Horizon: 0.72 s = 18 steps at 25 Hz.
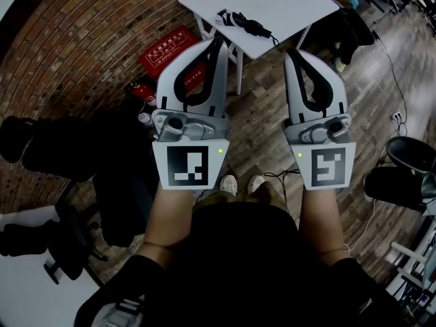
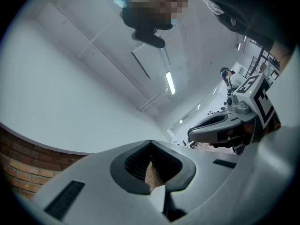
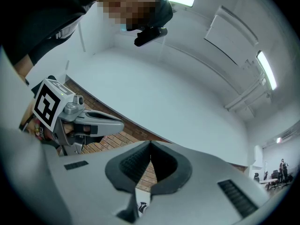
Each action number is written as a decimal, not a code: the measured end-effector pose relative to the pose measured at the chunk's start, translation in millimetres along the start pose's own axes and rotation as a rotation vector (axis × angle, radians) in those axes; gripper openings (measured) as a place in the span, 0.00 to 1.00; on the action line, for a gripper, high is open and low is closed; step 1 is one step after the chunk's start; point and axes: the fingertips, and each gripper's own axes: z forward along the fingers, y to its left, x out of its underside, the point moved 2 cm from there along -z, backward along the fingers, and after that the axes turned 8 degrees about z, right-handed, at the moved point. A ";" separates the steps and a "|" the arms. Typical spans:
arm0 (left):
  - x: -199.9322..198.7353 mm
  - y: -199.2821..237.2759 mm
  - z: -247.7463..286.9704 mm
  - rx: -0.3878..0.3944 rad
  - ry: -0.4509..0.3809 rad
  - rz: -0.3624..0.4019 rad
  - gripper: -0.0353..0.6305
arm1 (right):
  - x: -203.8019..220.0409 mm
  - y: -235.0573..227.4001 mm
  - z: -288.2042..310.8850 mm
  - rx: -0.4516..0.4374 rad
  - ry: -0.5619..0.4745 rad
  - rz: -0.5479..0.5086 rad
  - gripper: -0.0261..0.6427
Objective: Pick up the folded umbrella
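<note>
The folded umbrella (image 1: 246, 25), a dark bundle, lies on the near part of a white table (image 1: 286, 2) in the head view. Both grippers are held in front of the person, short of the table and apart from the umbrella. My left gripper (image 1: 219, 41) has its tips together with nothing between them; its own view shows the jaws meeting (image 2: 150, 142) against a white wall. My right gripper (image 1: 289, 53) is likewise shut and empty (image 3: 150, 143). Each gripper view shows the other gripper off to the side, the right one (image 2: 220, 125) and the left one (image 3: 89, 121).
A red box (image 1: 170, 50) stands on the wooden floor by a brick wall (image 1: 75, 39) left of the table. Black chairs (image 1: 75, 155) crowd the left side, another chair (image 1: 409, 155) is at the right. The person's shoes (image 1: 240, 184) show below the grippers.
</note>
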 end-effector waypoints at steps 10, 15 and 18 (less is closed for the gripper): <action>-1.1 14.4 -14.9 0.021 -0.041 -0.013 0.07 | -7.1 25.6 5.2 0.018 0.002 -0.015 0.08; -0.5 18.7 -21.1 0.029 -0.051 -0.019 0.07 | -10.3 32.3 4.0 0.028 0.002 -0.022 0.08; 0.0 22.8 -24.5 0.033 -0.053 -0.016 0.07 | -12.7 36.0 5.0 0.036 0.000 -0.026 0.08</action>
